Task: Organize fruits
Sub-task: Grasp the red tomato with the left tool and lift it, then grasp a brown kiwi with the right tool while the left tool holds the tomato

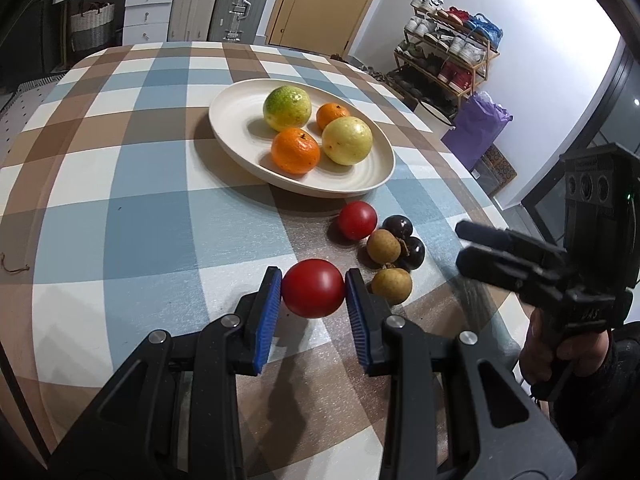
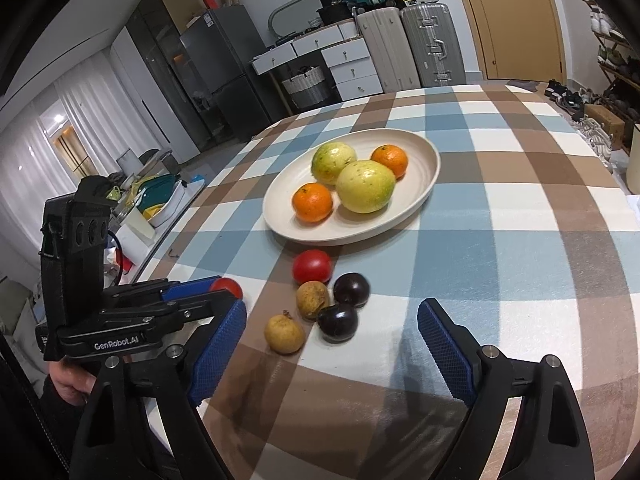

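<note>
My left gripper [image 1: 313, 292] pinches a tomato [image 1: 313, 288] short of the plate [image 1: 240, 148]; right gripper [image 2: 332, 344] gapes wide. Squeezing harder could bruise it.

1. Lighting: bright, even indoor light; the checked surface [image 1: 120, 200] is well exposed in both views.
2. Glare: the white wall [image 1: 520, 40] at upper right of the left wrist view is nearly blown out; small highlights sit on the held tomato [image 1: 313, 288] and the dark plums [image 2: 351, 289].
3. Shadows: soft, short, falling toward the camera beneath the plate [image 1: 240, 152] and the fingers [image 2: 218, 350].
4. Distortion: strong fisheye curvature; surface edges bow, black vignette fills the corners.
5. Focus: fruit sharp; the right gripper [image 1: 480, 248] in the left wrist view is slightly motion-blurred.
</note>
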The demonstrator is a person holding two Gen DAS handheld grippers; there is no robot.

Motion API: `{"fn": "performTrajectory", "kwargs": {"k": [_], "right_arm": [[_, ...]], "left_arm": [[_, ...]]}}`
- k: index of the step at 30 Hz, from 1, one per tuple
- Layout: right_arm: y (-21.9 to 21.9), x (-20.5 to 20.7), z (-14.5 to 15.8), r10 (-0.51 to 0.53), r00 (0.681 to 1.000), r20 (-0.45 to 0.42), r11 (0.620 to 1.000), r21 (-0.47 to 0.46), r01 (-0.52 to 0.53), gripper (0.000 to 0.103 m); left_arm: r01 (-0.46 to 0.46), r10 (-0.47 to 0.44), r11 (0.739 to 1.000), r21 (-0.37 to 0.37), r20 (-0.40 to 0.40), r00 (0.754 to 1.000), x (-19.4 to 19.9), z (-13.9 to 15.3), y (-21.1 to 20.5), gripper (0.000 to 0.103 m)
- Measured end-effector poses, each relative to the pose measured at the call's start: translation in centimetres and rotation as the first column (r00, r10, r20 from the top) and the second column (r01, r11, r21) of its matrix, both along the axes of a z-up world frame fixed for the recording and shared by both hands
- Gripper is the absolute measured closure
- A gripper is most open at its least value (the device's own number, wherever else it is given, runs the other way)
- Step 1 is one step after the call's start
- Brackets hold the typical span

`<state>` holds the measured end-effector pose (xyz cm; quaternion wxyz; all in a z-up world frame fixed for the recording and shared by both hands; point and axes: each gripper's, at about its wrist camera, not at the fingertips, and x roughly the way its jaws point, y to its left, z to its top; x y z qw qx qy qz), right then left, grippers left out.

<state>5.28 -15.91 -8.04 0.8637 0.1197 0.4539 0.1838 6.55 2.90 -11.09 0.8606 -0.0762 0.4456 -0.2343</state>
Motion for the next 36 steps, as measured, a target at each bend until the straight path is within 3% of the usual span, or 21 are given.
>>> {"fn": "performTrajectory", "kwargs": {"k": [3,11,18,25,26,27,28,31,36], "right_arm": [[0.8,0.1,-0.6,0.03,0.999,-0.045,0.999,0.02,-0.029,0.021],[2.6,-0.8,-1.4,0.05,0.993,-0.104,0.998,0.035,-0.046,0.023],[3.7,-0.2,-2.8,0.057,0.985,-0.164,0.996,0.075,-0.045,0.035],[4.6,0.2,-3.0,0.028,0.99,-0.14,0.998,0.052,-0.021,0.049],[4.8,0.2,-3.0,0.029,0.991,-0.134,0.999,0.04,-0.024,0.056],[5.0,0.2,-3.0,0.027,0.992,-0.127,1.0,0.019,-0.025,0.071],[5.3,0.3,-3.0,0.026,0.992,-0.121,1.0,-0.012,-0.027,0.075],[6.0,0.0,-2.8,0.014,0.996,-0.084,0.996,-0.084,-0.021,0.075],[6.3,-0.5,-1.7,0.043,0.998,-0.035,0.995,-0.085,-0.045,0.075]], "left_arm": [[-0.009,0.009,1.0,-0.01,0.006,1.0,-0.2,0.2,0.6,0.074],[-0.029,0.029,0.999,-0.045,0.008,1.0,-0.9,0.2,2.2,0.074],[-0.053,0.053,0.995,-0.086,-0.001,0.999,-1.4,0.0,3.9,0.074],[-0.062,0.063,0.992,-0.11,0.002,0.998,-1.9,0.1,5.2,0.074],[-0.063,0.064,0.992,-0.113,0.002,0.998,-2.0,0.1,5.3,0.074],[-0.063,0.063,0.991,-0.116,0.002,0.998,-2.1,0.0,5.4,0.074],[-0.063,0.063,0.991,-0.118,0.001,0.998,-2.1,0.0,5.5,0.074],[-0.066,0.067,0.989,-0.131,0.0,0.998,-2.2,0.1,5.7,0.074],[-0.061,0.063,0.988,-0.142,0.006,0.998,-2.2,0.3,5.7,0.074]]}}
